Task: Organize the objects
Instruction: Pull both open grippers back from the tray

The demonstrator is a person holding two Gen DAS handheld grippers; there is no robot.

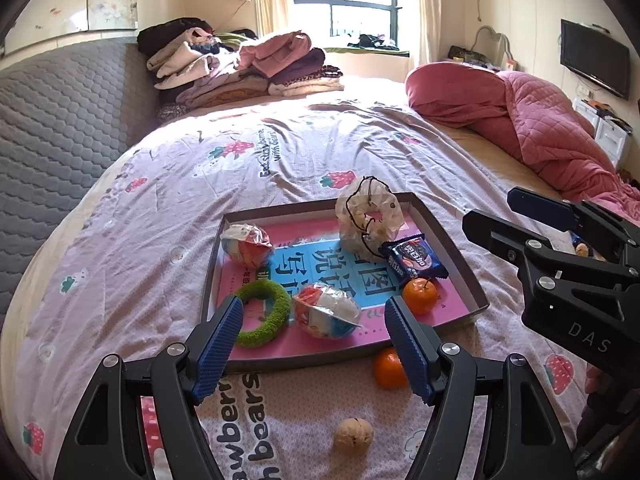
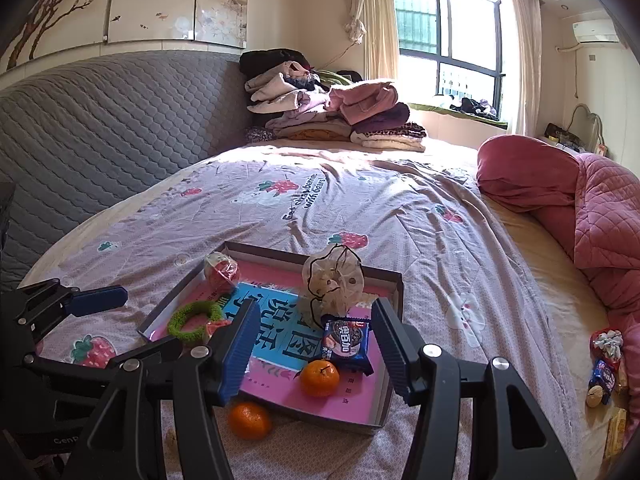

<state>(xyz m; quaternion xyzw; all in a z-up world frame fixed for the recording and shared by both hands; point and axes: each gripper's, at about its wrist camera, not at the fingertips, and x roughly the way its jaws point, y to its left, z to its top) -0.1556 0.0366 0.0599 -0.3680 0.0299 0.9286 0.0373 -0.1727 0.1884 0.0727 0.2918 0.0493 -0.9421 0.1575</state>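
Observation:
A shallow brown tray (image 1: 452,240) (image 2: 394,280) with a pink and blue bottom lies on the bed. In it are a green ring (image 1: 262,312) (image 2: 194,320), two wrapped snacks (image 1: 245,245) (image 1: 326,311), a cream scrunchie (image 1: 370,216) (image 2: 334,280), a blue biscuit packet (image 1: 412,258) (image 2: 346,340) and a tangerine (image 1: 419,295) (image 2: 319,378). A second tangerine (image 1: 387,367) (image 2: 249,420) and a walnut (image 1: 354,437) lie on the sheet in front of the tray. My left gripper (image 1: 316,346) hovers open and empty over the tray's near edge. My right gripper (image 2: 316,350) is open and empty above the tray's near right corner.
Folded clothes (image 1: 240,68) are piled at the far side of the bed. A red quilt (image 1: 540,120) and pillow lie to the right. More snacks (image 2: 604,364) sit at the bed's right edge. A grey padded headboard (image 1: 60,120) bounds the left.

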